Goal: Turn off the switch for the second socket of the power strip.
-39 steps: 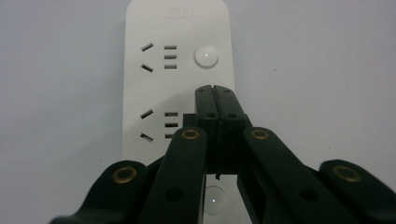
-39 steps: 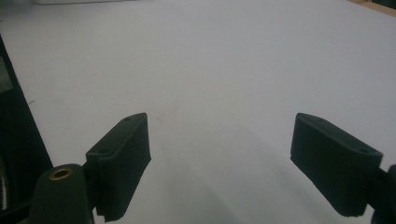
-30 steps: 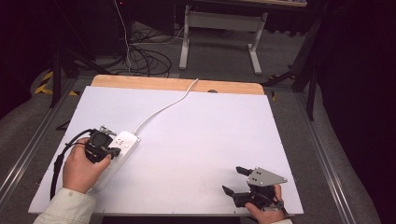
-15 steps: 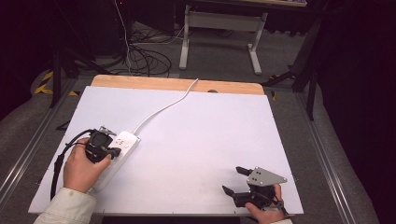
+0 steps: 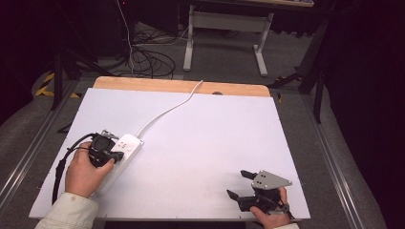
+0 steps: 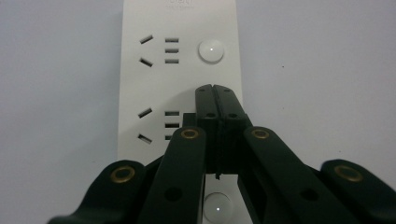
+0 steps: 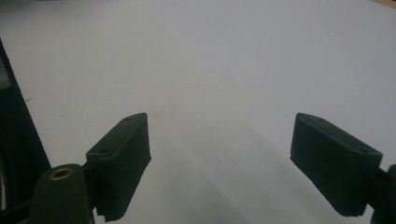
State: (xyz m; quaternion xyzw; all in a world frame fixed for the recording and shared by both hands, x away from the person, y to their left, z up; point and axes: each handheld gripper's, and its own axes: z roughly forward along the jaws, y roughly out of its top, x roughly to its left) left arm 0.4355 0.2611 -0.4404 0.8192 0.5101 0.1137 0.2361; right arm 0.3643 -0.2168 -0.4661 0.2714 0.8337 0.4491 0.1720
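Note:
A white power strip point(image 5: 125, 148) lies at the left of the white table top, its white cord point(image 5: 167, 109) running to the far edge. My left gripper point(image 5: 116, 155) points down over the strip, jaws shut together with nothing between them. In the left gripper view the closed tips of my left gripper point(image 6: 216, 89) hover over the power strip point(image 6: 180, 70), just below a round white button point(image 6: 211, 50) and beside socket slots. A second button point(image 6: 216, 205) shows under the jaws. My right gripper point(image 5: 239, 183) rests near the front right edge, open and empty, as the right gripper view point(image 7: 219, 154) confirms.
The white table top point(image 5: 215, 133) has a wooden strip point(image 5: 181, 86) along its far edge. Beyond it are floor cables point(image 5: 143, 57) and a white desk frame point(image 5: 224, 28). A black cable point(image 5: 64, 162) loops from the left gripper.

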